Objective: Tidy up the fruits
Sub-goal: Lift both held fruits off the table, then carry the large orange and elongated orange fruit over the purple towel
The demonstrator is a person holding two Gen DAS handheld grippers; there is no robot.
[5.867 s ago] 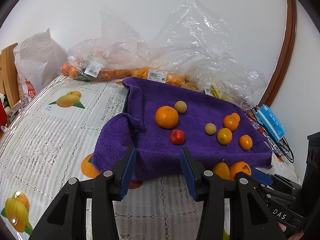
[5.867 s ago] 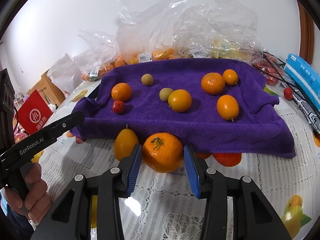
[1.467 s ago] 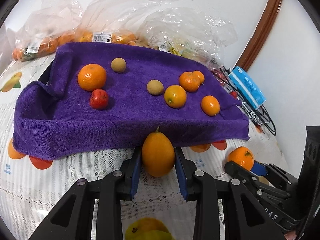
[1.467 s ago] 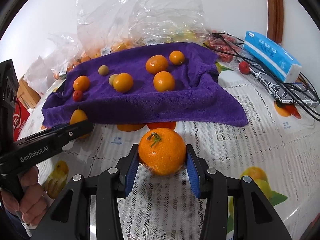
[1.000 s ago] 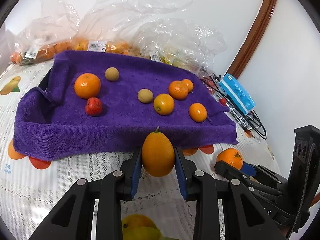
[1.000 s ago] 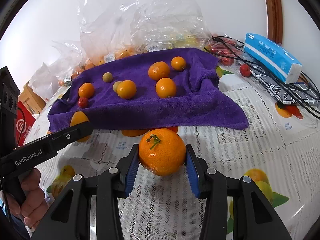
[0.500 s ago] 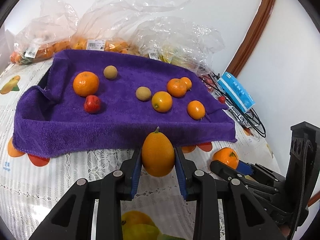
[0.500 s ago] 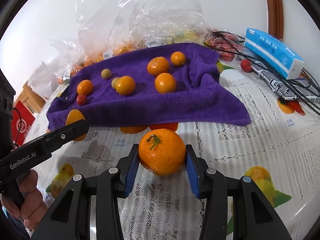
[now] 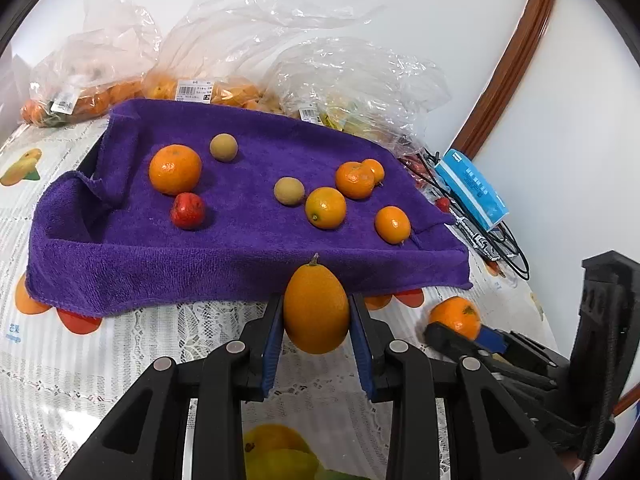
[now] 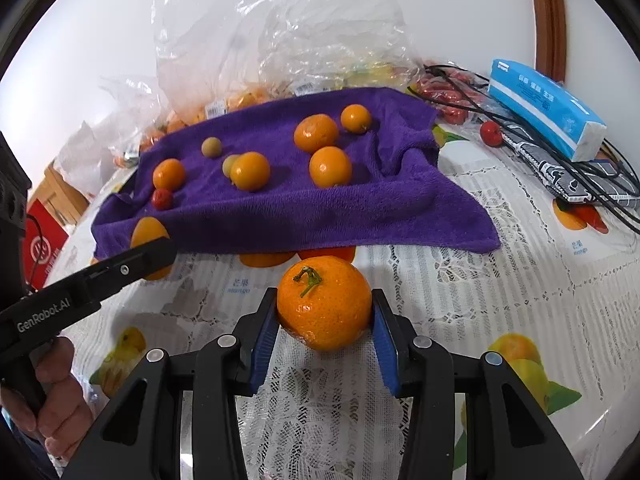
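A purple towel [image 9: 248,240] lies on the table with several oranges, two small tan fruits and a red fruit [image 9: 187,210] on it. My left gripper [image 9: 316,320] is shut on an oval orange fruit [image 9: 316,310] with a stem, held in front of the towel's near edge. My right gripper [image 10: 325,320] is shut on a round mandarin [image 10: 325,303] with a green stem, held over the tablecloth in front of the towel [image 10: 320,208]. The mandarin also shows in the left wrist view [image 9: 455,317], and the oval fruit in the right wrist view [image 10: 148,232].
Clear plastic bags of fruit [image 9: 208,88] stand behind the towel against the wall. A blue tissue pack [image 10: 548,110], black cables [image 10: 580,176] and a small red fruit [image 10: 491,133] lie at the right. A fruit-print lace tablecloth [image 10: 500,280] covers the table.
Both grippers closed on their fruits and lifted them off the table in front of the towel. Over the last second both have held almost still.
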